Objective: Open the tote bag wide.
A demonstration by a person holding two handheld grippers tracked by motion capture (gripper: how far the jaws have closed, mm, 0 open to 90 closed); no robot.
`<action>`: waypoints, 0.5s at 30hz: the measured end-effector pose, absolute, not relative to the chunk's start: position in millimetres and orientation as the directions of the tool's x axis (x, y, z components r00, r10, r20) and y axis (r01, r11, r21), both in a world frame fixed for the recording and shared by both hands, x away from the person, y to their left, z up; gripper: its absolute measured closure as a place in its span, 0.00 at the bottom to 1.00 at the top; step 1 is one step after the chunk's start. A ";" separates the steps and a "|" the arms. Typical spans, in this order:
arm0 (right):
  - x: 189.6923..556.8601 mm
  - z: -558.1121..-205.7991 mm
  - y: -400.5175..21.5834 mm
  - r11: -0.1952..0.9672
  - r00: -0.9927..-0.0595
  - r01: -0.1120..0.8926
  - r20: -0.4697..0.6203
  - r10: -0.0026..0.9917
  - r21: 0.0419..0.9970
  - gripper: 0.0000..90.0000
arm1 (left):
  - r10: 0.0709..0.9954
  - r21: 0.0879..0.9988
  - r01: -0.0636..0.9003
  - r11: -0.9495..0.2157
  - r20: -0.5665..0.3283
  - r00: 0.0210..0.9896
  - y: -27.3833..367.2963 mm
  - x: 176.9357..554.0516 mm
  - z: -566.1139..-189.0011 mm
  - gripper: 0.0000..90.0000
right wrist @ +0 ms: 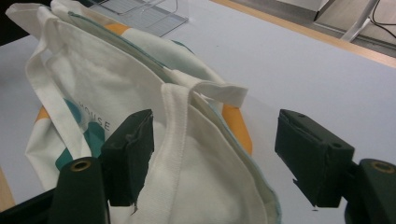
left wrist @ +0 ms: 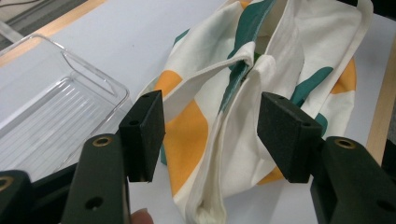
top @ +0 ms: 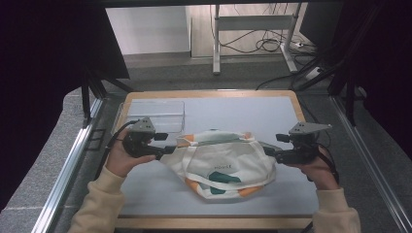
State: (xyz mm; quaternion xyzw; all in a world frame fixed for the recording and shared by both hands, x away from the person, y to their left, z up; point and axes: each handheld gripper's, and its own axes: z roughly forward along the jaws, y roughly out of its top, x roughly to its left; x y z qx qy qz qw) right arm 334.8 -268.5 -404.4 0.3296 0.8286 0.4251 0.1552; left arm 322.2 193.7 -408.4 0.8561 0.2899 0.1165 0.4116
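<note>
table [top: 291,194] | one tote bag [top: 228,162] | one clear tray [top: 153,115] | left claw [top: 171,148], right claw [top: 268,150]: both apart

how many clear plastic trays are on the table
1. The clear ribbed plastic tray sits at the table's far left, behind the left gripper and beside the cream canvas tote bag.
</note>
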 end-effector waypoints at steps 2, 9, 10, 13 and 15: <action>334.1 -404.7 -266.2 0.423 -0.738 0.410 0.022 0.675 0.808 0.31 | 0.586 0.770 0.397 -0.500 -0.037 0.810 190.1 324.4 -408.1 0.46; 332.4 -403.9 -262.9 0.443 -0.747 0.399 0.005 0.664 0.803 0.30 | 0.562 0.758 0.398 -0.517 -0.051 0.826 177.8 337.8 -407.1 0.48; 332.1 -404.0 -263.0 0.445 -0.745 0.402 0.003 0.667 0.801 0.29 | 0.556 0.755 0.395 -0.524 -0.048 0.830 175.5 340.0 -406.0 0.48; 331.5 -404.1 -263.9 0.447 -0.745 0.399 -0.001 0.667 0.801 0.29 | 0.546 0.746 0.382 -0.546 -0.029 0.837 167.1 345.7 -400.8 0.48; 330.8 -403.3 -264.9 0.446 -0.743 0.398 -0.003 0.670 0.802 0.28 | 0.537 0.739 0.374 -0.561 -0.019 0.843 160.8 350.5 -398.0 0.49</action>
